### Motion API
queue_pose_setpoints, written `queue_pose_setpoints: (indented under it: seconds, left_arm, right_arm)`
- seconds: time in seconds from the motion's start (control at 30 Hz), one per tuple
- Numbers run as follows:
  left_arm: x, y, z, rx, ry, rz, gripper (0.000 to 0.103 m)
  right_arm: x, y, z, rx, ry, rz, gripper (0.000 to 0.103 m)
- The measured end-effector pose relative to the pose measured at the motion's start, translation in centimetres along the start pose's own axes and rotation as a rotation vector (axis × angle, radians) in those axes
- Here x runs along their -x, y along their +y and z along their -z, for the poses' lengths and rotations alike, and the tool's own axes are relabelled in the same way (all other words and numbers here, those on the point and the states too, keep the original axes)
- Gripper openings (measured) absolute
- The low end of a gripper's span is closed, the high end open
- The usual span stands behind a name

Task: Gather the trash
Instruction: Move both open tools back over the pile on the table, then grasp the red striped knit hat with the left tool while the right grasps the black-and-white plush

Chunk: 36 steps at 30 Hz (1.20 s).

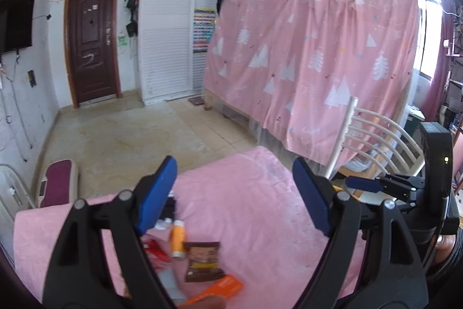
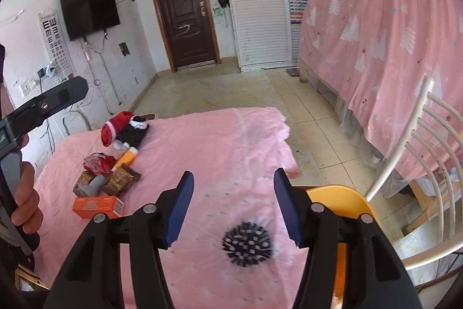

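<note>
A pile of trash lies on the pink-covered table (image 2: 225,141): a red wrapper (image 2: 97,162), brown snack packets (image 2: 121,178), an orange box (image 2: 97,206) and an orange bottle (image 2: 126,157). My left gripper (image 1: 233,173) hangs open above that pile, with the brown packet (image 1: 202,261), the orange bottle (image 1: 178,239) and the orange box (image 1: 222,288) below it. My right gripper (image 2: 233,178) is open and holds nothing. A black spiky ball (image 2: 247,243) lies on the cloth under it, clear of the pads.
A red and black fabric item (image 2: 127,126) lies at the table's far left. A yellow-orange rounded object (image 2: 338,199) sits against the table's right edge. A white chair (image 2: 428,158) stands to the right, with a pink bed curtain (image 2: 376,19) behind it. A hand (image 2: 26,201) grips the left handle.
</note>
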State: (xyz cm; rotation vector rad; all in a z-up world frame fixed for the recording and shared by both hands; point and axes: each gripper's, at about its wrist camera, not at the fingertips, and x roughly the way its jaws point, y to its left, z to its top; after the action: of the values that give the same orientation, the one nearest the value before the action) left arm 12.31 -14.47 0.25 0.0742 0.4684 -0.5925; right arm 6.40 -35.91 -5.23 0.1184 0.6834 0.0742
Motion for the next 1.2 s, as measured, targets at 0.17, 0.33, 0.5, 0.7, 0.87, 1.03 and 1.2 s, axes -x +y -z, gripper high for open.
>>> queue_pose_setpoints:
  seconds: [0.17, 0.33, 0.5, 0.7, 0.87, 1.03, 1.2]
  left_arm:
    - [0.3, 3.1, 0.3, 0.027, 0.009, -0.053, 0.079]
    - [-0.5, 5.8, 0.8, 0.069, 0.045, -0.092, 0.079]
    - [-2.1, 7.9, 1.7, 0.096, 0.108, -0.116, 0.079]
    - [-3.7, 9.4, 2.6, 0.110, 0.170, -0.123, 0.079]
    - [-4.9, 10.4, 3.2, 0.118, 0.217, -0.117, 0.072]
    - [-5.8, 11.0, 3.6, 0.135, 0.263, -0.085, 0.061]
    - [-6.5, 11.5, 3.8, 0.140, 0.288, -0.062, 0.046]
  right_arm:
    - [-1.1, 3.2, -0.6, 0.048, 0.014, -0.039, 0.048]
    - [-2.3, 6.1, -0.8, 0.090, 0.030, -0.069, 0.048]
    - [-3.5, 8.2, -1.3, 0.121, 0.049, -0.084, 0.048]
    - [-4.9, 9.7, -2.0, 0.149, 0.065, -0.093, 0.048]
    - [-6.0, 10.4, -2.4, 0.155, 0.077, -0.101, 0.048]
    - [-6.8, 10.8, -2.8, 0.165, 0.087, -0.101, 0.048]
    - [-7.5, 11.2, -3.1, 0.167, 0.102, -0.108, 0.048]
